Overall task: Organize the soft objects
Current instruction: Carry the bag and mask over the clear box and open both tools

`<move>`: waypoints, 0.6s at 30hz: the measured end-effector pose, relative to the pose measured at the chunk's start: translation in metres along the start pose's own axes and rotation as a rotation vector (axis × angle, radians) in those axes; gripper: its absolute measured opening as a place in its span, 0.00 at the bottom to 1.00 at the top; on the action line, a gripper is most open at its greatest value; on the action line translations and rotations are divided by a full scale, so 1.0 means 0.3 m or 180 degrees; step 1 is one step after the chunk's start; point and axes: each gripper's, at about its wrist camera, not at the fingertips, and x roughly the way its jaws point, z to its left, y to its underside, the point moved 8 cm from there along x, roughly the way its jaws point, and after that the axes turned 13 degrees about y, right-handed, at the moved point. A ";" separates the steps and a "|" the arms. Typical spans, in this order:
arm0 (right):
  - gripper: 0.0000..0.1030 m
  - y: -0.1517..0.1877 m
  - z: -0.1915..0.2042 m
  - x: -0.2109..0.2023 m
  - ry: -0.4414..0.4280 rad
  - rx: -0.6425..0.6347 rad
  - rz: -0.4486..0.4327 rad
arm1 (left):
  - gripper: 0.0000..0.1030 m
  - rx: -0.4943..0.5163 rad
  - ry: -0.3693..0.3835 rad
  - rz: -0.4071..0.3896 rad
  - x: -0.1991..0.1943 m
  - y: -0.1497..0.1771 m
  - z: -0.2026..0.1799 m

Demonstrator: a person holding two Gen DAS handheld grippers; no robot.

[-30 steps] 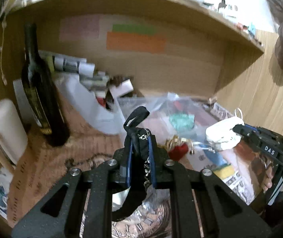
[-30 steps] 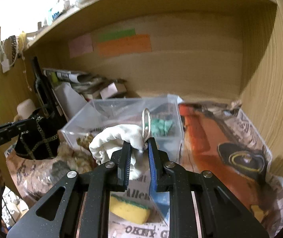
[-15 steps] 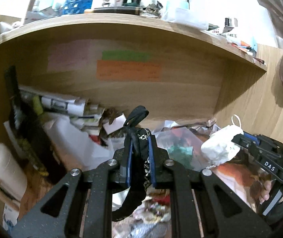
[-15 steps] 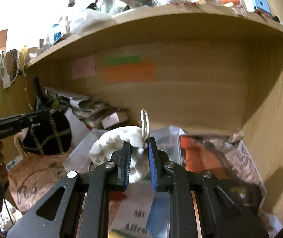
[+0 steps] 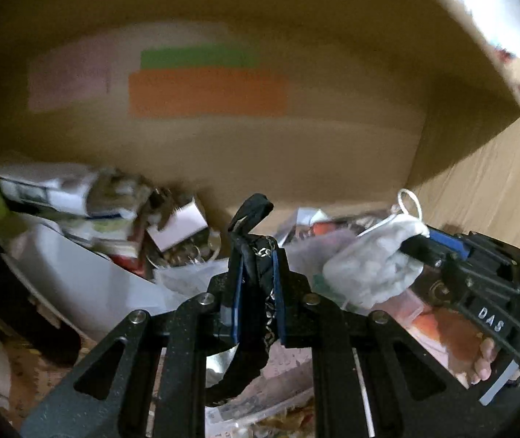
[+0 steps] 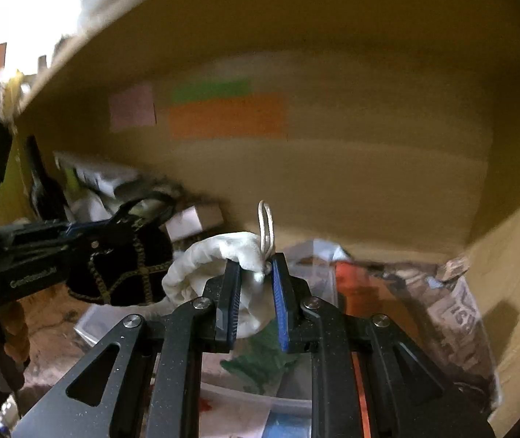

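1. Pinching a black pouch (image 5: 256,266) with gold chain trim, my left tongs (image 5: 256,292) are pressed against it from both sides; its dark loop sticks up above the tips and the rest hangs below them.
2. My right tongs (image 6: 254,292) pinch the gathered neck of a white drawstring bag (image 6: 216,266), whose cord loop (image 6: 265,226) stands upright just above the tips.
3. Both soft things are held up in the air, side by side, in front of the wooden back wall (image 5: 296,146) under the shelf.
4. In the left view the white bag (image 5: 373,259) sits to my right, clamped in the other tongs (image 5: 416,244); in the right view the black pouch (image 6: 121,266) sits to my left, and the two nearly touch.
5. Below the white bag lies a clear plastic box (image 6: 296,394) with something green (image 6: 260,361) in it.
6. Newspaper (image 6: 457,321) covers the counter to the right of the box.
7. An orange note (image 5: 207,91), a green one (image 5: 197,56) above it and a pink one (image 5: 68,82) to the left are stuck on the back wall; the picture is blurred here.
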 end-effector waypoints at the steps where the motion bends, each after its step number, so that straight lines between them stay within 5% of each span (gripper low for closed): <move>1: 0.15 0.026 0.006 0.033 -0.0011 -0.0045 0.0112 | 0.14 -0.0008 0.0007 0.0057 0.025 0.009 0.004; 10: 0.15 0.172 0.007 0.180 -0.0032 -0.0241 0.0747 | 0.14 -0.0029 0.0129 0.0490 0.193 0.091 -0.006; 13: 0.17 0.190 0.011 0.189 -0.0025 -0.0281 0.0816 | 0.24 0.0016 0.0169 0.0605 0.206 0.113 -0.041; 15: 0.22 0.189 0.010 0.193 -0.0017 -0.0295 0.0829 | 0.41 0.0019 0.0158 0.0662 0.214 0.122 -0.045; 18: 0.49 0.186 0.004 0.178 0.0013 -0.0286 0.0811 | 0.47 0.0030 0.0149 0.0637 0.191 0.121 -0.054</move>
